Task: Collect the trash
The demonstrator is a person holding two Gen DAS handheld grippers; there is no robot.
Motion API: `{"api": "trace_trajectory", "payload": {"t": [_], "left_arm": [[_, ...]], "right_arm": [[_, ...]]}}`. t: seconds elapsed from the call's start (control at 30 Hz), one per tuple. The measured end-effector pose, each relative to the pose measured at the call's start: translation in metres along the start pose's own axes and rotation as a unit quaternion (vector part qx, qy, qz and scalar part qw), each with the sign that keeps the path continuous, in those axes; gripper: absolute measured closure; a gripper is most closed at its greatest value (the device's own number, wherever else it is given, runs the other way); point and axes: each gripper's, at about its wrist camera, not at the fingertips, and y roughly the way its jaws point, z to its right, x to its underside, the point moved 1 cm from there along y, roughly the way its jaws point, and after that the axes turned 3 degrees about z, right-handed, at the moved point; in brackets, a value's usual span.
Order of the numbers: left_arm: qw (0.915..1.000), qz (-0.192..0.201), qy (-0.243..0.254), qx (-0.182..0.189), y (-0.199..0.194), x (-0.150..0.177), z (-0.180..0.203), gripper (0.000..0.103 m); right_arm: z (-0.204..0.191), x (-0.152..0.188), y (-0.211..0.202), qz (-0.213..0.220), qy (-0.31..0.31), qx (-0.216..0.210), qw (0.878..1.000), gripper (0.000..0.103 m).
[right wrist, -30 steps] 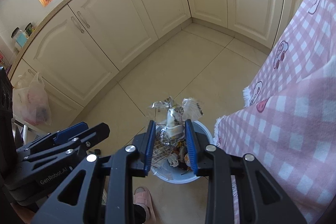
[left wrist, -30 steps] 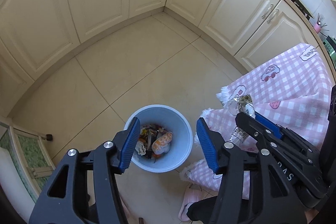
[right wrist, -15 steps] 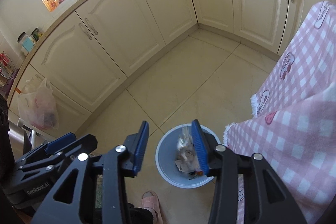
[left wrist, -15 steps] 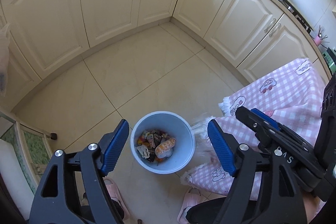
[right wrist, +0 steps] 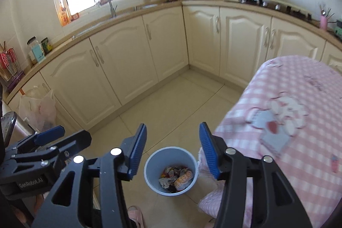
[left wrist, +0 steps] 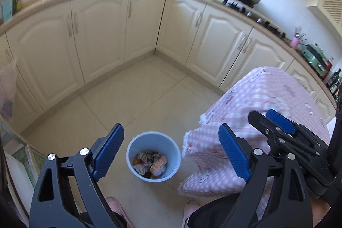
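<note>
Crumpled wrappers, mixed paper and foil trash [right wrist: 176,180], lie inside round pale-blue plastic bin [right wrist: 149,166] on tiled floor, just beside hanging corner of pink checked tablecloth [right wrist: 299,142].

Left gripper [left wrist: 171,155], right gripper [right wrist: 173,152]: jaws just been opening, nothing between them, both released above bin.

Risks:
- cloth fringe near bin rim; low jaws could snag it
- pink slipper [right wrist: 134,214] beside bin; step could tip bin, spill trash

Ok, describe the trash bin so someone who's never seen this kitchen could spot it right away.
Start at the table with the pink checked cloth in the middle of the cream-cabinet kitchen. On the tiled floor right beside the cloth's hanging corner stands a small round bin. It is pale blue, open-topped, and the only container on the floor with crumpled colourful wrappers lying in its bottom.
</note>
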Motion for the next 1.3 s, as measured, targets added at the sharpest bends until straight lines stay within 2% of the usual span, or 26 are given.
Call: {"api": "trace_trajectory", "payload": {"t": [0.07,0.27,0.4,0.57,0.9,1.3], "left_arm": [[0.9996,0.027,0.013,0.003,-0.026,0.002,0.012,0.009],[0.9949,0.087,0.052,-0.001,-0.091,0.011,0.040,0.008],[0.9917,0.110,0.065,0.015,-0.122,0.020,0.058,0.008],[0.9853,0.137,0.096,0.035,-0.157,0.036,0.079,0.008],[0.9729,0.183,0.136,0.041,-0.204,0.063,0.105,0.008],[0.9570,0.244,0.149,0.052,-0.259,0.092,0.125,0.008]], "right_arm": [[0.007,0.004,-0.037,0.028,0.003,0.016,0.999,0.038],[0.023,0.014,-0.126,0.091,0.000,0.062,0.994,0.028],[0.026,0.020,-0.174,0.129,-0.001,0.085,0.988,0.025],[0.028,0.035,-0.226,0.165,0.004,0.090,0.982,0.019],[0.031,0.072,-0.294,0.211,0.003,0.121,0.970,0.016],[0.030,0.107,-0.359,0.256,-0.003,0.142,0.956,0.013]]}}
